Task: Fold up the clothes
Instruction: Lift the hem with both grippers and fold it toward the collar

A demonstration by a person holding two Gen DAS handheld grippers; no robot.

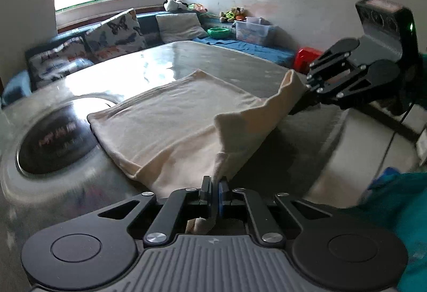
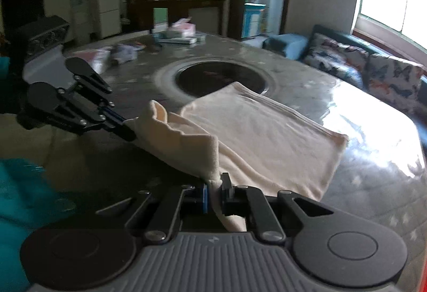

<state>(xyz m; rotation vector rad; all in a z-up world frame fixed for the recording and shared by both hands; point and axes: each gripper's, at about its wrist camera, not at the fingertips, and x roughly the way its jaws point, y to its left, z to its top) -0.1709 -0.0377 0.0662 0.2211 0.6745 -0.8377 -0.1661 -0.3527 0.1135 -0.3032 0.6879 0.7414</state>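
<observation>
the cream cloth point(image 1: 181, 115) lies folded on the grey table point(image 1: 165, 57), its near edge lifted off the surface. the left gripper point(image 1: 215, 190) is closed tight on one near corner, the right gripper point(image 2: 213, 191) on the other. the round dark inset point(image 2: 221, 77) is partly hidden under the cloth. the clutter point(image 2: 181, 32) at the far end is blurred.

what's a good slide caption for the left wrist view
Left gripper and right gripper each pinch a near corner of the cream cloth, lifting its edge off the table.
</observation>
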